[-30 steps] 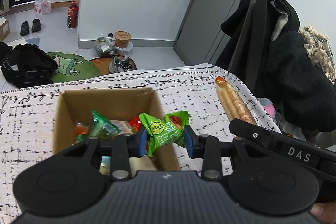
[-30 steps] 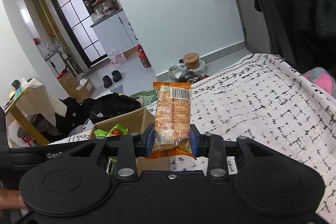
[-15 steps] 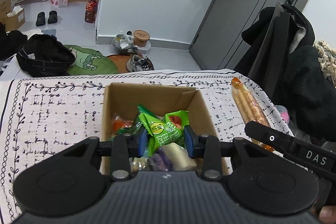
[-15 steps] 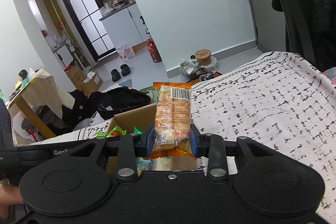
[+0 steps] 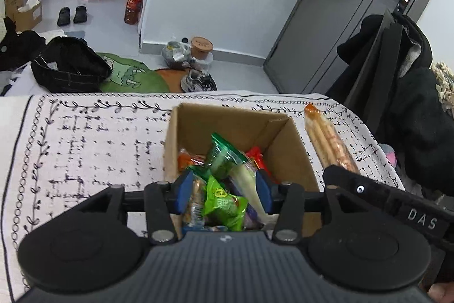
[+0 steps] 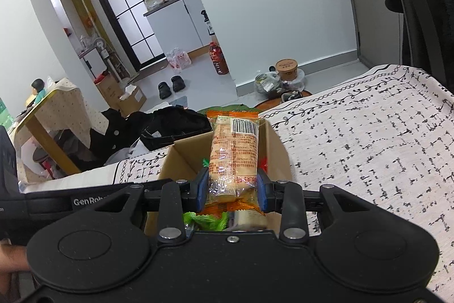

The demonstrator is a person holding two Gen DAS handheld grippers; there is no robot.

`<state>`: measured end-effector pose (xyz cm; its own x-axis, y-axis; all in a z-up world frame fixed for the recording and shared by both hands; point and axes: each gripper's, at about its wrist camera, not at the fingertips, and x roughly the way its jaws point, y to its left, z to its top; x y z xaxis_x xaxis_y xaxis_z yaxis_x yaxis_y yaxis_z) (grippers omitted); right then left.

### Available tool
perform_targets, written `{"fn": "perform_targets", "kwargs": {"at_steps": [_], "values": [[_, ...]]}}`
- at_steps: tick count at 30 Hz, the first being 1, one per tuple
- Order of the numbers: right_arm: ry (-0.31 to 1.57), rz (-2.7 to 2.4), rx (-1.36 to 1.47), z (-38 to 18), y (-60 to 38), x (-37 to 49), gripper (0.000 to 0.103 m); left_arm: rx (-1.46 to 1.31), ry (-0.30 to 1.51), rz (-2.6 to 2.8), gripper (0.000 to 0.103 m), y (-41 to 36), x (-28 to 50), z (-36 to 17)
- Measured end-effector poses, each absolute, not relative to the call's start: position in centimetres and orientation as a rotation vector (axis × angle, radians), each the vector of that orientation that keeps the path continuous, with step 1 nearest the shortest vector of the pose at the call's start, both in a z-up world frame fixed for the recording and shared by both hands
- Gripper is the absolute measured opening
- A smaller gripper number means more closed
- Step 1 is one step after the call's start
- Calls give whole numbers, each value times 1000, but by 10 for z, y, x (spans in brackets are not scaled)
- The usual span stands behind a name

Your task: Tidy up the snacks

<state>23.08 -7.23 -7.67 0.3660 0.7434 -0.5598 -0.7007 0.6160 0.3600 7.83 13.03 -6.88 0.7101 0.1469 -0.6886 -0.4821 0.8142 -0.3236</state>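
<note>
The left gripper (image 5: 222, 193) hangs over the cardboard box (image 5: 295, 155). Its two blue pads (image 5: 184, 190) are spread wide, and nothing is pinched between them. The green snack pack (image 5: 224, 203) lies loose in the box, right under the gap between the pads. More snacks sit in the box with it: a darker green pack (image 5: 224, 158) at about 12 o'clock from the first one, an orange pack (image 5: 188, 159) at 10 o'clock, and a red one (image 5: 255, 156) at 1 o'clock. The box stands on the white tablecloth with black marks (image 5: 93, 149).

At 3 o'clock from the box, the right gripper (image 6: 230, 190) shows up in the left view as a black bar. It squeezes the long biscuit pack (image 6: 235, 152) by its near end. The pack points away from the camera, with its barcode at the far end. In the right view the pack is above the open box (image 6: 181, 158), and the green pack (image 6: 204, 219) peeks out at 6 o'clock, just under it.
</note>
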Motion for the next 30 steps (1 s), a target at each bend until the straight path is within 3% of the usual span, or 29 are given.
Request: {"fn": "perform_targets", "kwargs": {"at_steps": [4, 7, 15, 21, 26, 30], "values": [[778, 959, 69, -76, -68, 225, 36, -515, 699, 368, 51, 133, 73, -66], [779, 968, 73, -75, -71, 221, 55, -507, 703, 366, 53, 134, 73, -65], [769, 916, 66, -69, -90, 228, 56, -495, 726, 339, 67, 125, 74, -64], [769, 858, 54, -64, -114, 237, 57, -455, 743, 316, 70, 113, 78, -65], [757, 824, 50, -58, -135, 243, 64, -413, 755, 288, 71, 98, 83, -63], [753, 802, 53, -51, -154, 247, 69, -388, 753, 271, 79, 87, 86, -59]]}}
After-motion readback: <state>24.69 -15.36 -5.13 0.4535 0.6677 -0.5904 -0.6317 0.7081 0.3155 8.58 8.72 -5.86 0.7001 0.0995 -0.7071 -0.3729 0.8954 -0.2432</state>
